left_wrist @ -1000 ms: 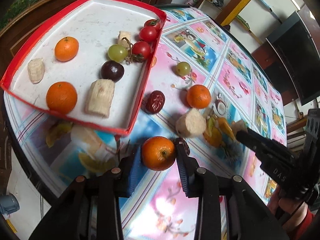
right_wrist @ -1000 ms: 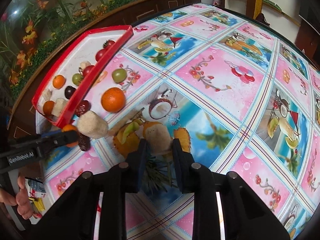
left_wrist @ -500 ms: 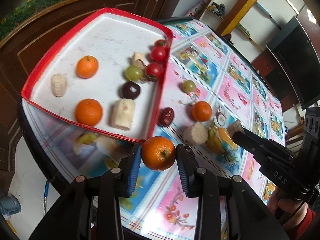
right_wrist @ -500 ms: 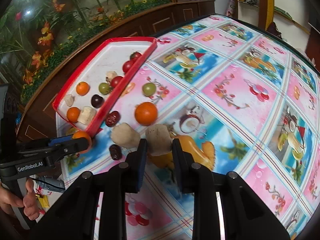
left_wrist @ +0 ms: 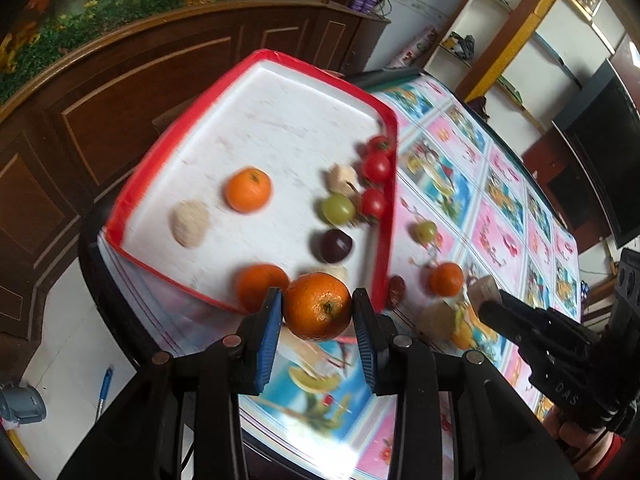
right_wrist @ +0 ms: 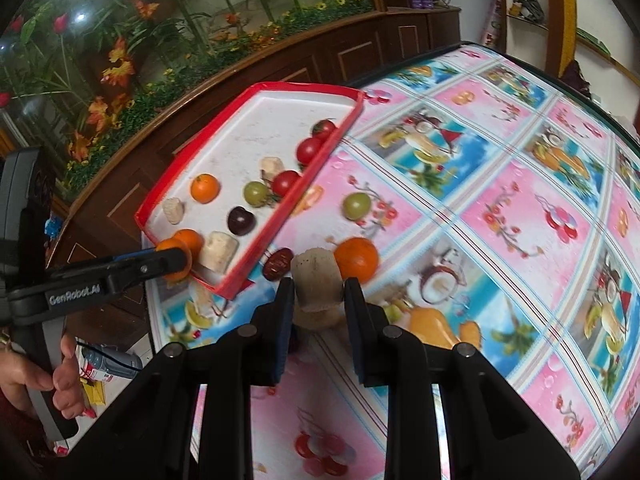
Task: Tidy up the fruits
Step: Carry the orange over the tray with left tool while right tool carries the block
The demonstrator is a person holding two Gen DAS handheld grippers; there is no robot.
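Tray (left_wrist: 384, 216) far half bare; fruit crowds near rim.

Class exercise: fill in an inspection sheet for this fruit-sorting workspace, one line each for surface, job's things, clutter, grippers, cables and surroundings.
Surface: round table under a fruit-print cloth.
Job's things: red-rimmed tray holding oranges, cherry tomatoes, a green grape, a dark plum and banana pieces; loose orange, loose green grape and red date lie on the cloth.
Clutter: nothing seen.
Grippers: left gripper shut on held orange; right gripper shut on banana piece.
Cables: nothing seen on the table.
Surroundings: wooden cabinet, artificial flowers, shelves.
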